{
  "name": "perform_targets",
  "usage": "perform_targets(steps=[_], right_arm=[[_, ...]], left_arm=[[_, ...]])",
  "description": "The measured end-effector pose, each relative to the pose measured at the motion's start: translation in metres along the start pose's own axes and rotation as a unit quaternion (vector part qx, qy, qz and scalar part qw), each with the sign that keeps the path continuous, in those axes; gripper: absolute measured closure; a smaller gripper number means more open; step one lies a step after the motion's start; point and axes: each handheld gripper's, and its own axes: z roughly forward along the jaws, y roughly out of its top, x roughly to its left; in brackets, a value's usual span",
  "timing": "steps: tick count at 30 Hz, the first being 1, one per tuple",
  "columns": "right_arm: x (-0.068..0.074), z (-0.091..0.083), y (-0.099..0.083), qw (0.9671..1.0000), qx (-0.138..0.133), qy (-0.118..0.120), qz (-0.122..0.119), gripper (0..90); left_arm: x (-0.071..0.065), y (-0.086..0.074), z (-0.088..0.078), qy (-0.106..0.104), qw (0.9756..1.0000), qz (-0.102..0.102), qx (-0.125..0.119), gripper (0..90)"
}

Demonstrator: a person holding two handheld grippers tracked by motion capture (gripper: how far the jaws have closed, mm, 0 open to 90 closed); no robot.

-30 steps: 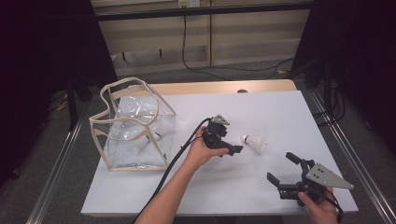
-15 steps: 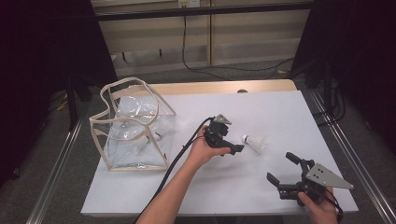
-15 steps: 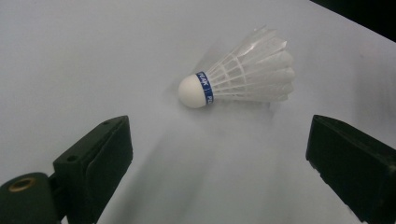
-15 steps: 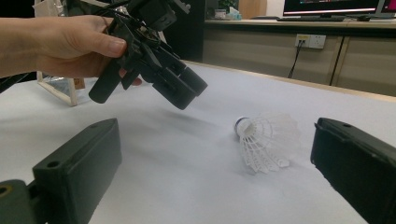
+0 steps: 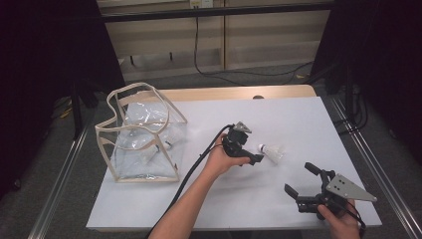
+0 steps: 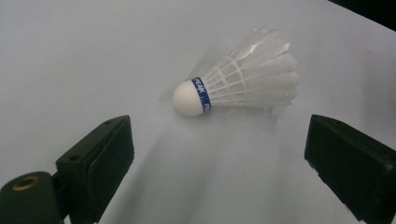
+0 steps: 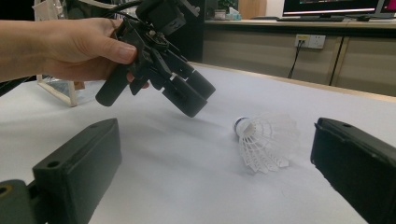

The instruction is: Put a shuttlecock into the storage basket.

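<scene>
We hold the left gripper (image 5: 256, 155) spread just short of the shuttlecock (image 5: 272, 152), which lies on bare white table (image 5: 278, 119). Our right gripper (image 5: 302, 181) waits spread near the front edge, with the clear bag (image 5: 142, 134) well apart at the left edge.

We see a white feathered shuttlecock (image 6: 243, 81) on the matt white table (image 5: 298, 119), between matt black plastic jaws.

Items inside the clear bag (image 5: 144, 144) are too blurred to identify.
</scene>
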Motion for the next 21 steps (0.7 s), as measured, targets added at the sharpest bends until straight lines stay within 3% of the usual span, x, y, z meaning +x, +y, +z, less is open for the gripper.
perform_targets(steps=[21], right_arm=[[-0.001, 0.0, 0.0, 1.0, 0.001, 0.001, -0.001, 1.7]], left_arm=[[0.001, 0.003, 0.014, -0.002, 0.9998, 0.02, 0.004, 13.9]])
